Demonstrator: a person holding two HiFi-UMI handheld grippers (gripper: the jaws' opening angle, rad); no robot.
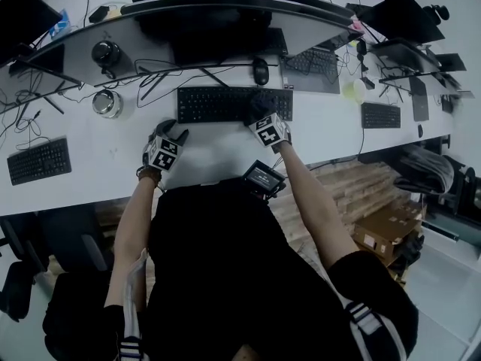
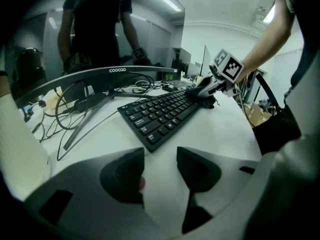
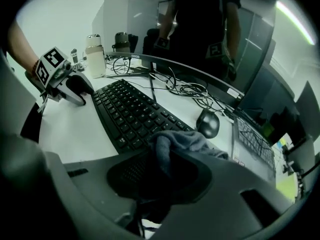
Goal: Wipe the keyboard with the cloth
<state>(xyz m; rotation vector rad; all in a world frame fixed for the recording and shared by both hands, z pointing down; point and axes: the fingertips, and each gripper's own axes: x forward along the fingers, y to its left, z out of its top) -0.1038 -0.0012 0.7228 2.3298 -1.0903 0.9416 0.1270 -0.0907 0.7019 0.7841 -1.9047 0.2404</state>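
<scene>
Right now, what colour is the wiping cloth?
The cloth is grey; right gripper view shows it best.

keyboard (image 1: 234,104): black, with small pale lettering on the keys
cloth (image 3: 186,140): plain grey, no pattern
surface (image 1: 331,134): white
left gripper (image 2: 160,170): light grey shell, black inner pads
right gripper (image 3: 165,160): darker grey shell, black around the jaws
marker cubes (image 1: 164,154): white faces with black square patterns
mouse (image 3: 207,123): black
curved monitor (image 2: 115,74): dark screen and frame, small white lettering on the lower edge
cables (image 2: 75,115): black
person's shirt (image 1: 218,269): black
sleeve (image 1: 366,320): black with white stripes
cardboard boxes (image 1: 385,232): brown
</scene>
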